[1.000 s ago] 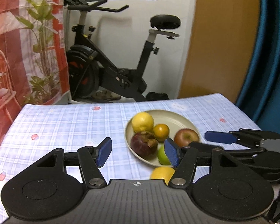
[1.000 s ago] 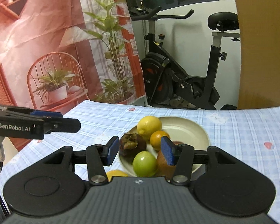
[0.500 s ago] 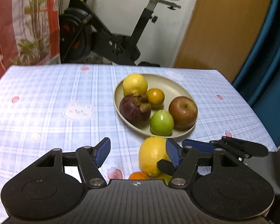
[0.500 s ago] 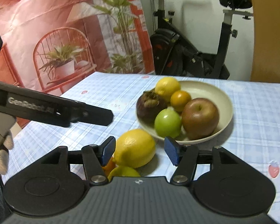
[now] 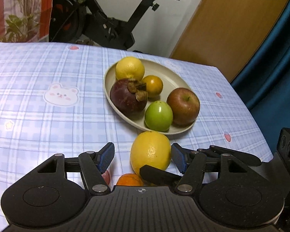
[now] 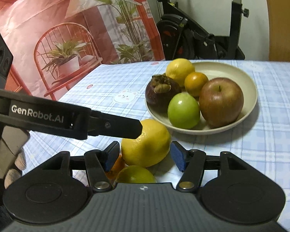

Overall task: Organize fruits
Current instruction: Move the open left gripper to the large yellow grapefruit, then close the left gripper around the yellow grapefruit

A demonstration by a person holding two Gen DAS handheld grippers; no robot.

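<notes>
A beige plate [image 5: 170,75] [image 6: 249,89] holds a lemon [image 5: 129,68], a small orange [image 5: 153,84], a dark mangosteen [image 5: 125,98], a green fruit [image 5: 158,116] and a red apple [image 5: 183,106]. In front of the plate a loose lemon [image 5: 150,152] [image 6: 146,143] lies on the cloth. My right gripper [image 6: 145,156] is open around it, pads just beside its flanks. My left gripper [image 5: 143,158] is open too, the lemon near its right pad. Its fingers [image 6: 116,124] reach over the lemon's top left in the right wrist view.
A small orange [image 5: 129,179] [image 6: 116,166] and a yellow-green fruit [image 6: 135,175] lie right behind the loose lemon, under the grippers. The blue checked tablecloth [image 5: 48,125] spreads left. An exercise bike [image 5: 106,25] and a wooden door stand beyond the table's far edge.
Both grippers have sunk and tipped down toward the table. The loose lemon has come between their jaws. The right jaws stand wider than a second ago.
</notes>
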